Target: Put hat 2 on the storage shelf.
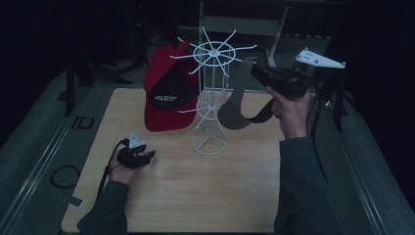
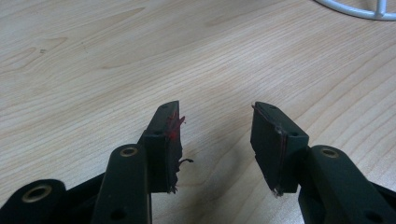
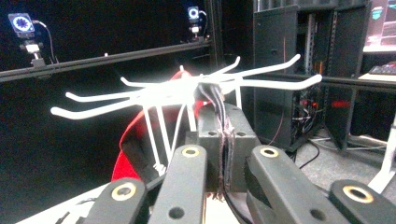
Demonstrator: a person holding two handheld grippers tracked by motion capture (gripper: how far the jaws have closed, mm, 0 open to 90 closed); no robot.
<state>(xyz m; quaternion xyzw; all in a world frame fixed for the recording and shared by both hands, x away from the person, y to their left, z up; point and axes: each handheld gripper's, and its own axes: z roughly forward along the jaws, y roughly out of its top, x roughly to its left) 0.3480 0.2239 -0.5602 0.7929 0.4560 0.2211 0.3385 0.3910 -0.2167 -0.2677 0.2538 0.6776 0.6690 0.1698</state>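
Note:
A white wire rack (image 1: 212, 100) with spoke hooks at its top stands on the wooden table (image 1: 205, 191). A red cap (image 1: 164, 105) with a black front hangs on its left side. My right gripper (image 1: 258, 71), raised to the right of the rack's top, is shut on the edge of a grey cap (image 1: 235, 107) that hangs below it beside the rack. In the right gripper view the jaws (image 3: 223, 119) pinch thin dark fabric just in front of the hooks (image 3: 177, 91), with the red cap (image 3: 127, 144) behind. My left gripper (image 1: 147, 156) (image 2: 217, 126) rests open on the table, holding nothing.
The rack's round base (image 1: 209, 140) (image 2: 359, 9) sits mid-table, right of my left gripper. A black cable loop (image 1: 64, 176) lies off the table's left edge. Dark equipment shelves (image 3: 299, 70) stand beyond the table.

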